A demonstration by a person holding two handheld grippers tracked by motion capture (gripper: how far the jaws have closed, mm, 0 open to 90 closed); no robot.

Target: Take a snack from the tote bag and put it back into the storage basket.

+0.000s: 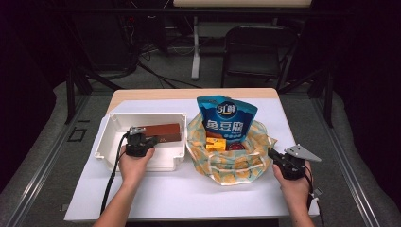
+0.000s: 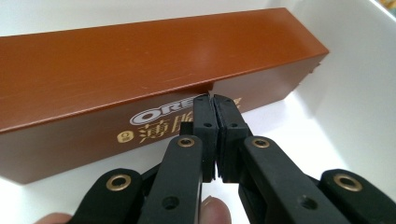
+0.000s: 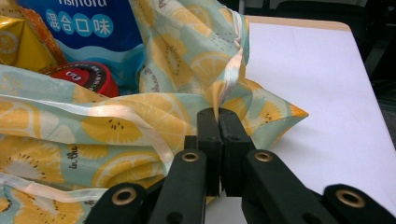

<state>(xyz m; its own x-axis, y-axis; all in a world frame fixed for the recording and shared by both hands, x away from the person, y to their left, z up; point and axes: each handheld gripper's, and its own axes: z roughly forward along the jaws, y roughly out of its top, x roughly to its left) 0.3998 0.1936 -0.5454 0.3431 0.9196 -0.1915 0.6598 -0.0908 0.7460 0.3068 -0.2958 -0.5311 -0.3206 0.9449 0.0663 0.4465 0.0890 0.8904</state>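
Two grippers, both clamped tight: the left gripper [image 2: 213,99] has its jaws pressed together, holding nothing, with the brown Oreo box [image 2: 154,88] lying right in front of its tips inside the white tub [image 1: 109,142]. The right gripper [image 3: 218,113] is pinching the edge of the lemon-print bag [image 3: 116,130], which bulges off to its left.

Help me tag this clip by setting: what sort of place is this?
Probably a lab or studio set up for recording, not a home. A white-covered table stands alone in a dark room, cables run across the grey floor behind it, and a black folding chair sits beside bare equipment stands.
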